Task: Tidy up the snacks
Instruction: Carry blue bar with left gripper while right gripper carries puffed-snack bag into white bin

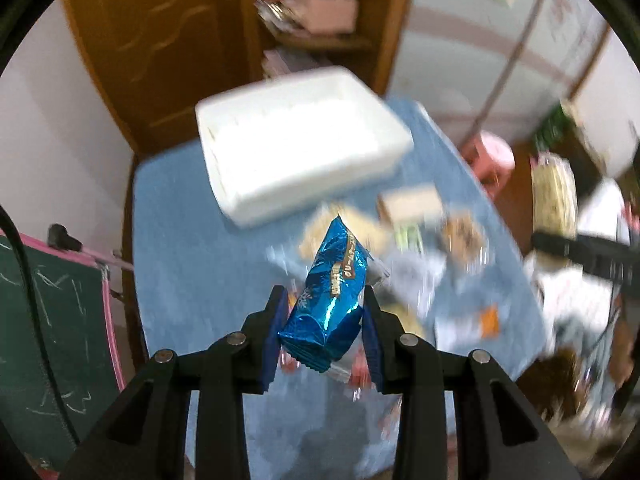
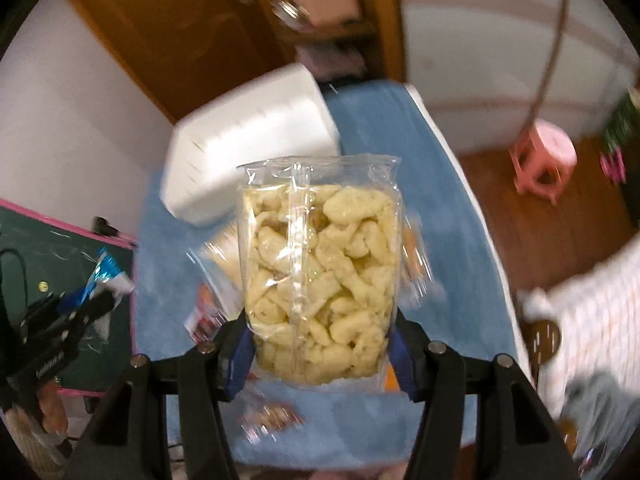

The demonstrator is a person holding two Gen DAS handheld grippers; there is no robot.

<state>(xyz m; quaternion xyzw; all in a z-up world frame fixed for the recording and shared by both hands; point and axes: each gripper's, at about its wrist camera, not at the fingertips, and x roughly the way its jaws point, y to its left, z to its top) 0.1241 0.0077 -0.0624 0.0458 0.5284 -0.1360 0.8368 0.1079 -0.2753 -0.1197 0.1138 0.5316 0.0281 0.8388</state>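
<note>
My left gripper (image 1: 325, 312) is shut on a shiny blue snack packet (image 1: 332, 296) and holds it above the blue table cloth (image 1: 180, 248). My right gripper (image 2: 320, 340) is shut on a clear bag of pale puffed snacks (image 2: 320, 264), held upright above the cloth (image 2: 432, 200). A white rectangular bin (image 1: 296, 148) stands at the table's far end and also shows in the right wrist view (image 2: 244, 136). Several loose snack packets (image 1: 420, 232) lie blurred on the cloth below. The left gripper with the blue packet (image 2: 100, 276) shows at the left of the right wrist view.
A wooden door and shelf (image 1: 168, 40) stand behind the table. A green chalkboard with a pink frame (image 1: 52, 320) stands at the left. A pink stool (image 2: 544, 156) stands on the wooden floor at the right. The right gripper (image 1: 588, 248) shows at the right edge.
</note>
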